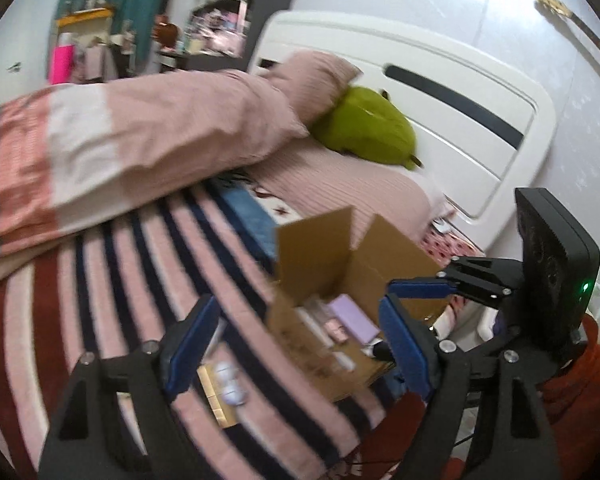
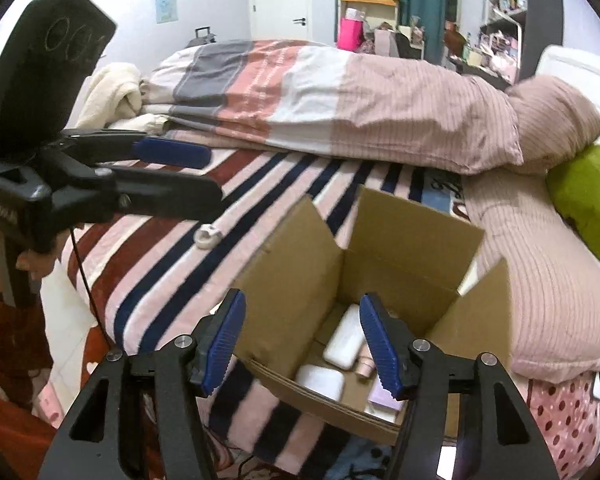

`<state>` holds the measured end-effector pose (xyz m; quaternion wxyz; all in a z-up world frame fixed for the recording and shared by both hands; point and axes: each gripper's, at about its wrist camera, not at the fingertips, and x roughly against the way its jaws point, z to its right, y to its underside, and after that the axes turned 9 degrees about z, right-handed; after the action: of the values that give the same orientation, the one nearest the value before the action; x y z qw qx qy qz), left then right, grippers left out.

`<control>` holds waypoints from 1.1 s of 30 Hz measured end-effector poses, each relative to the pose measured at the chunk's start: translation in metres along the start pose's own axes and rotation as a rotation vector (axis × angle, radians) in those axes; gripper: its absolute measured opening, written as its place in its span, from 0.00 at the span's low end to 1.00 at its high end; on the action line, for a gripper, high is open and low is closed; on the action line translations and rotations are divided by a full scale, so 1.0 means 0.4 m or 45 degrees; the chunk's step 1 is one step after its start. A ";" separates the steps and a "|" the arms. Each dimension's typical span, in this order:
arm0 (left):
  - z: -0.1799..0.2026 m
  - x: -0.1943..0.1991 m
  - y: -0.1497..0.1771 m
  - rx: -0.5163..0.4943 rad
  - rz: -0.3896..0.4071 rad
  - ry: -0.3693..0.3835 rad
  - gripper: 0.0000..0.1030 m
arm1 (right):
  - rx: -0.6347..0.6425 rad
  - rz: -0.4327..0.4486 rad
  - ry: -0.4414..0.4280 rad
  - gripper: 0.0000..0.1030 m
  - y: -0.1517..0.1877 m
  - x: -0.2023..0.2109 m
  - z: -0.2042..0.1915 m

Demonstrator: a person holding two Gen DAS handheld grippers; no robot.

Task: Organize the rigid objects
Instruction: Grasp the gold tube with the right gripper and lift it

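An open cardboard box (image 2: 296, 280) stands on the striped blanket at the bed's near edge; it also shows in the left wrist view (image 1: 320, 248). Inside lie white cases (image 2: 344, 342), a lilac box (image 2: 382, 398) and a small pink item (image 2: 365, 364). A small white object (image 2: 208, 236) lies on the blanket left of the box. My right gripper (image 2: 302, 346) is open and empty, over the box's near wall. My left gripper (image 1: 296, 344) is open and empty, above a yellow-trimmed pack with white round pieces (image 1: 230, 386) beside the box. The left gripper also shows in the right wrist view (image 2: 204, 176).
A folded pink-striped duvet (image 2: 340, 96) fills the far side of the bed. A green plush (image 1: 364, 124) and pink pillow (image 1: 316, 76) lie by the white headboard (image 1: 440, 112). Shelves and a desk stand beyond the bed.
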<state>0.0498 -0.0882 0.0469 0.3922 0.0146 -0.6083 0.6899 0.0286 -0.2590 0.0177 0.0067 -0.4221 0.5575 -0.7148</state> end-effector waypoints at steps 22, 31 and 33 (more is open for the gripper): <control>-0.371 0.139 0.310 0.207 -0.007 -0.246 0.77 | -0.290 -0.300 -0.073 0.53 0.140 -0.422 -0.230; -0.422 0.147 0.341 0.254 -0.005 -0.234 0.77 | -0.380 -0.304 0.075 0.31 0.183 -0.520 -0.177; -0.428 0.151 0.344 0.262 -0.002 -0.242 0.77 | -0.347 -0.296 0.097 0.16 0.178 -0.530 -0.178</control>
<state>0.0093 0.0956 -0.0812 0.3299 0.1204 -0.5687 0.7438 0.0888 -0.1278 -0.1672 -0.1543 -0.4533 0.5965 -0.6441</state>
